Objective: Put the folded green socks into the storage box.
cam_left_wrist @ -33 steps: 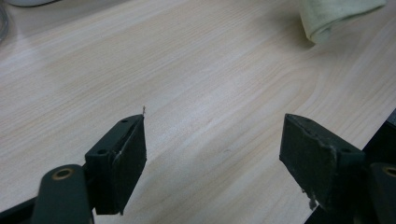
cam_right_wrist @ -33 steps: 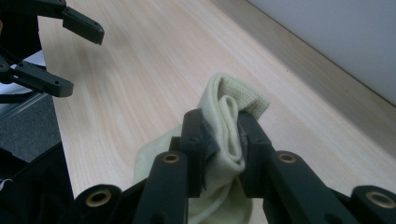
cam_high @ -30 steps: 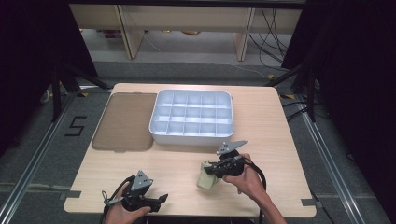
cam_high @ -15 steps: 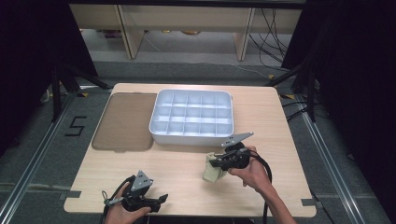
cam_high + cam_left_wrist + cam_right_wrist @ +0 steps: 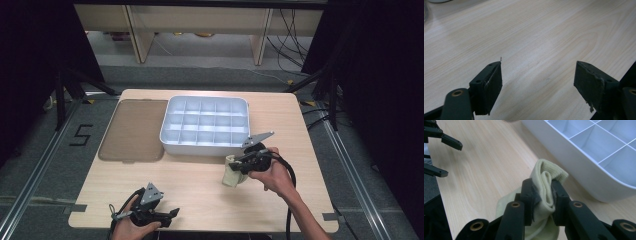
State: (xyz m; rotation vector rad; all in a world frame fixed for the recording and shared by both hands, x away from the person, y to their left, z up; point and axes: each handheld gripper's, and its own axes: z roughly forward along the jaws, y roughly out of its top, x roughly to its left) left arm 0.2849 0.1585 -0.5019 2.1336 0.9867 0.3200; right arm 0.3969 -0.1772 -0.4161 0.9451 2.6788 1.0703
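Table [image 5: 200,185]: pale wood top, seen from above, with both grippers at its near side.

Tray [image 5: 206,125]: white plastic, divided into a grid of small square compartments, standing toward the far middle of the table. Its rounded outer wall shows close up in the right gripper view [image 5: 584,170].

Mat [image 5: 134,130]: flat brown rectangle lying just beside the tray on its left side.

Cloth [image 5: 232,172]: pale yellow-green knitted fabric, folded, hanging below the right gripper and reaching down to the table surface, just in front of the tray's near right corner. In the right gripper view [image 5: 546,187] a doubled fold of it stands upright between the two black jaws, its ribbed edge uppermost.

Right gripper [image 5: 239,165]: held in the person's right hand [image 5: 272,172], jaws closed narrow and pinching the cloth fold from both sides [image 5: 543,195]. Black cable trails back along the forearm.

Left gripper [image 5: 167,216]: held in the person's left hand [image 5: 131,227] at the near left edge of the table, well apart from the cloth. Jaws spread wide over bare wood [image 5: 537,82], nothing between them.
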